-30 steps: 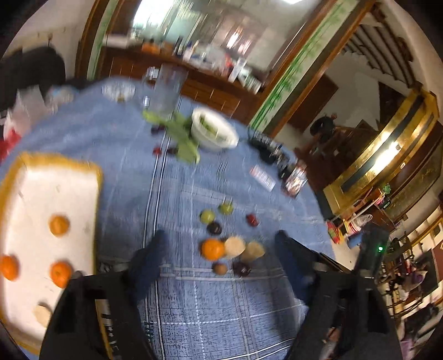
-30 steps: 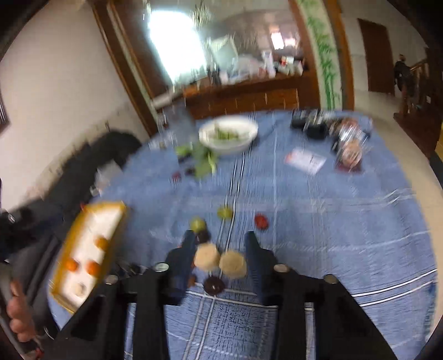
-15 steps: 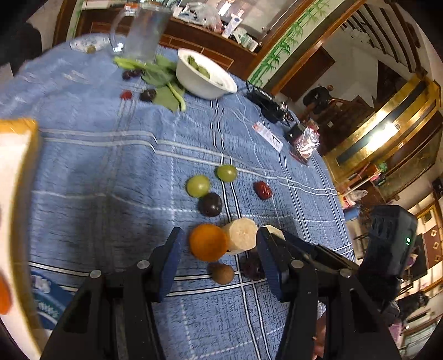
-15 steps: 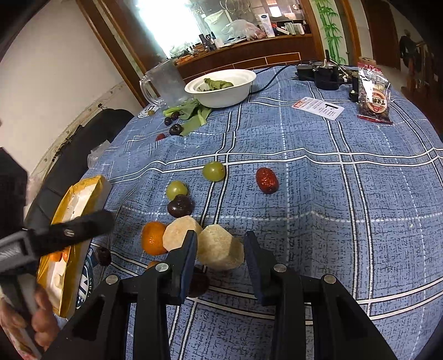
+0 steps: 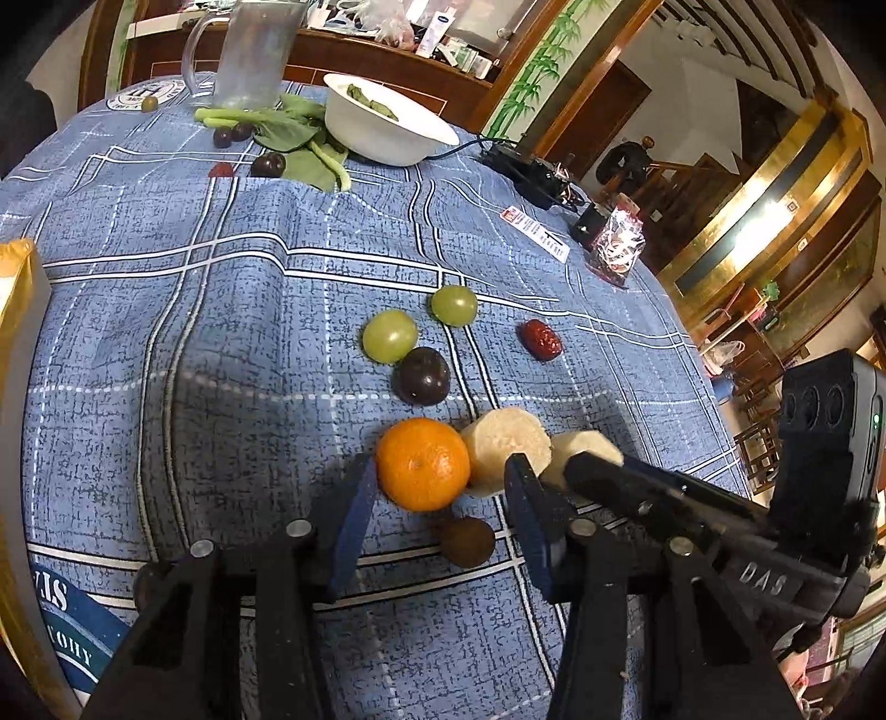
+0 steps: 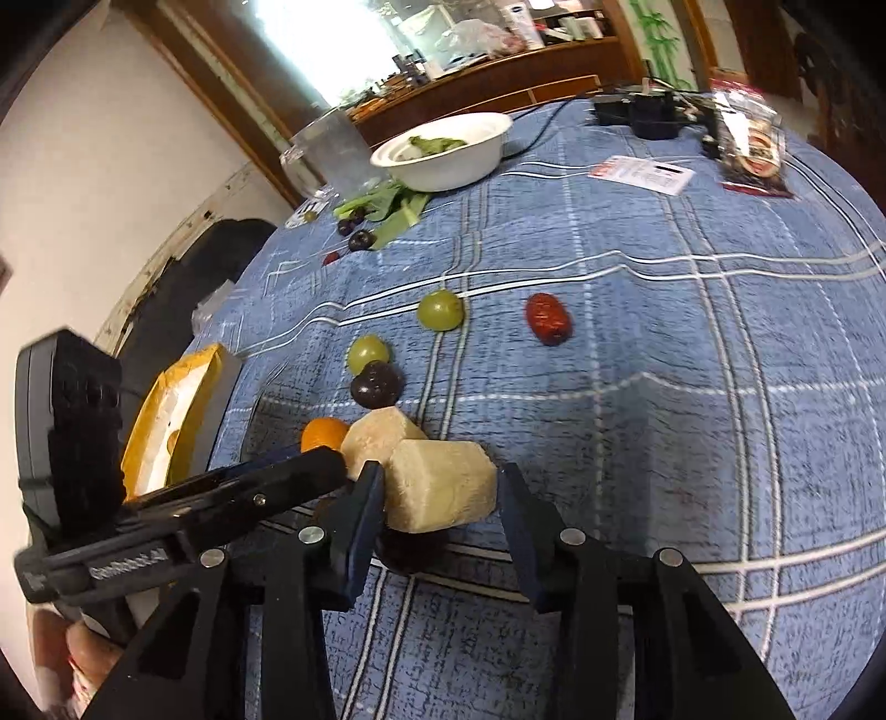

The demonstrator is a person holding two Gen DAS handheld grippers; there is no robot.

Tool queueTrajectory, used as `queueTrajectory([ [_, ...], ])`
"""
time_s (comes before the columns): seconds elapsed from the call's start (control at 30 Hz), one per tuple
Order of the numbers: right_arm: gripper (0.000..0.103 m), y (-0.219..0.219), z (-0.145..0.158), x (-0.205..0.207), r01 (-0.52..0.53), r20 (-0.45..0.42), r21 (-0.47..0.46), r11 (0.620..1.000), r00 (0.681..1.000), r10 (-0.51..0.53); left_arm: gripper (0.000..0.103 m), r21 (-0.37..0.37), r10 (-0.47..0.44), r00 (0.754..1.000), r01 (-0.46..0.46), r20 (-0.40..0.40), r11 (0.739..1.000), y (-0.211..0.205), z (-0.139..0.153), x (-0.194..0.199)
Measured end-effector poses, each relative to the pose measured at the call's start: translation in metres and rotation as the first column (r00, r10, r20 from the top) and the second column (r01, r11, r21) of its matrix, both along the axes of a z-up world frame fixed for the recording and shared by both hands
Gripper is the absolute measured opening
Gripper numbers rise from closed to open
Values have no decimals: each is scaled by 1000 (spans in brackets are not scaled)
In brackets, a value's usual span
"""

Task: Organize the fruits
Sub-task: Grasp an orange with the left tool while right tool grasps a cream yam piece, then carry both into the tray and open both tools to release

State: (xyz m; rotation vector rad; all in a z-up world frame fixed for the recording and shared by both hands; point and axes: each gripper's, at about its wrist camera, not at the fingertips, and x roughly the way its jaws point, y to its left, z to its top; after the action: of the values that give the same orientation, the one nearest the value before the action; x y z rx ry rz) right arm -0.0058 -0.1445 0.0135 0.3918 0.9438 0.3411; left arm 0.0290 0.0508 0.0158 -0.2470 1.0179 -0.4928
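Observation:
An orange mandarin (image 5: 423, 463) lies on the blue checked tablecloth, between the fingers of my open left gripper (image 5: 440, 487), which do not press on it. Two pale cut fruit chunks lie beside it. My open right gripper (image 6: 440, 493) straddles the nearer chunk (image 6: 443, 484); the other chunk (image 6: 376, 440) touches it. Two green grapes (image 5: 389, 335) (image 5: 454, 304), a dark plum (image 5: 422, 375), a red date (image 5: 540, 339) and a small brown fruit (image 5: 468, 541) lie around. A yellow-rimmed tray (image 6: 166, 437) stands at the left.
A white bowl (image 5: 387, 124) with greens, leafy vegetables (image 5: 299, 144), a glass jug (image 5: 249, 52) and a few dark fruits (image 5: 268, 164) stand at the far side. A card (image 6: 645, 171), a snack packet (image 6: 753, 160) and a black device with cables (image 5: 526, 171) lie at the far right.
Both grippers have moved forward and down to the fruit cluster. The left now straddles the mandarin and the right straddles a pale chunk. The tray has slid to the left edge of view.

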Motion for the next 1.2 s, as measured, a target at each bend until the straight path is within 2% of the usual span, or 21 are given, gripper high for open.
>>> queueTrajectory([
  [0.1, 41, -9, 0, 1, 24, -1, 27, 999, 1000, -24, 46, -4, 9, 1000, -9, -4, 1000, 0, 0, 3],
  [0.17, 41, -11, -1, 2, 30, -3, 37, 999, 1000, -30, 52, 4, 25, 1000, -25, 0, 1000, -1, -1, 6],
  [0.23, 41, -11, -2, 1, 26, -3, 40, 999, 1000, -26, 53, 8, 34, 999, -34, 9, 999, -3, -1, 9],
  [0.3, 41, -10, -1, 1, 19, 3, 30, 999, 1000, -19, 46, 32, 24, 999, -25, 45, 999, -7, 1, 7],
  [0.37, 41, -9, 0, 0, 14, 12, 25, 1000, 1000, -14, 32, 75, 19, 996, -26, 84, 997, -12, 5, 2],
  [0.43, 41, -7, 1, -1, 14, 21, 19, 1000, 1000, -14, 30, 125, 21, 993, -36, 118, 992, -15, 10, -4],
  [0.57, 41, -6, 10, -8, 21, 76, 0, 1000, 997, -21, 30, 88, 47, 992, -58, 119, 994, -3, 18, -16],
  [0.73, 41, -6, 12, -12, 22, 90, 18, 1000, 996, -24, 30, 79, 87, 985, -100, 151, 992, 24, 33, -41],
  [0.97, 41, 3, 20, -18, 3, 125, 15, 1000, 992, -5, 30, 39, 202, 970, -209, 136, 977, 77, 40, -78],
  [1.2, 41, 35, 49, -36, -67, 164, 87, 994, 985, 52, 30, 27, 338, 919, -350, 206, 936, 142, 65, -109],
])
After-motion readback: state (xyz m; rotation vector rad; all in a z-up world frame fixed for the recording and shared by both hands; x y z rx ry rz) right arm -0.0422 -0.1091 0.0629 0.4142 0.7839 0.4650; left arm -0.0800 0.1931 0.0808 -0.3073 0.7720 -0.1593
